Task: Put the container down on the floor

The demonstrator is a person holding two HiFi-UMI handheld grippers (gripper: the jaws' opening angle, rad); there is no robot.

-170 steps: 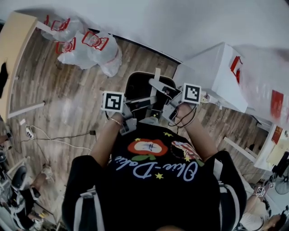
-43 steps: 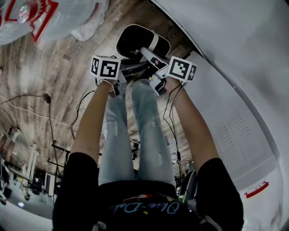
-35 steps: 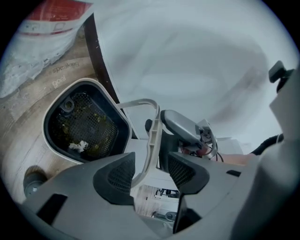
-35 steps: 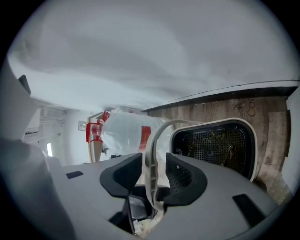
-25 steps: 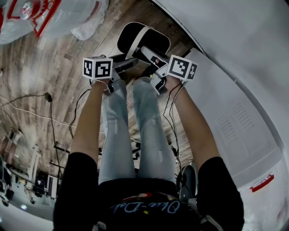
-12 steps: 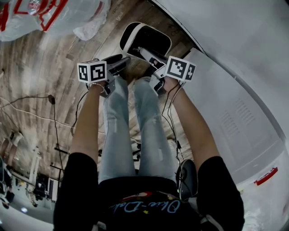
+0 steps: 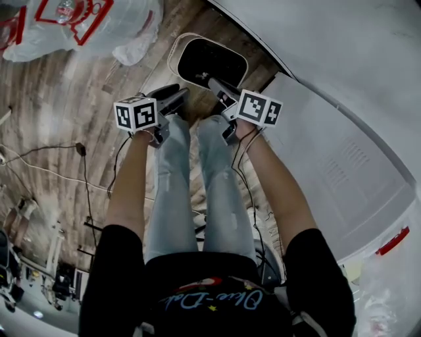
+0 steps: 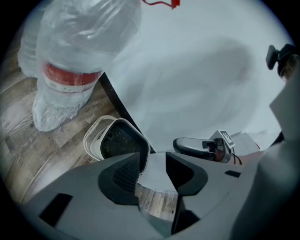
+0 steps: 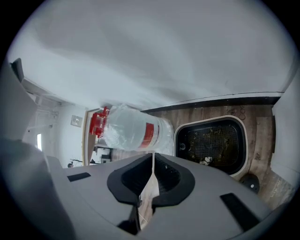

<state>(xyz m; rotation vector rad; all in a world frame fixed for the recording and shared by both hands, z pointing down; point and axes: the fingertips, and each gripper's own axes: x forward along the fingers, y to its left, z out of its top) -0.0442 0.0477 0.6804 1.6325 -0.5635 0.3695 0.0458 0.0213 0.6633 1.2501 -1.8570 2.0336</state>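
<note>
The container (image 7: 210,60), a white basket with a dark mesh inside, stands on the wooden floor by the wall; it also shows as the container (image 8: 115,138) and the container (image 9: 213,143). My left gripper (image 7: 172,96) hangs to its near left, apart from it. In the left gripper view the left gripper (image 8: 154,161) is open with only floor between its jaws, which have just been closing a little. My right gripper (image 7: 213,83) hovers over the basket's near rim. The right gripper (image 9: 153,161) is shut on nothing; its jaws have just been closing.
Clear plastic bags with red print (image 7: 85,20) lie on the floor at the upper left. A white cabinet (image 7: 342,164) runs along the right. A cable (image 7: 79,150) trails over the floor at left. The person's legs (image 7: 197,184) stand just behind the grippers.
The container stays on the floor while both grippers have lifted and drawn back from it. The left gripper has swung out to the left.
</note>
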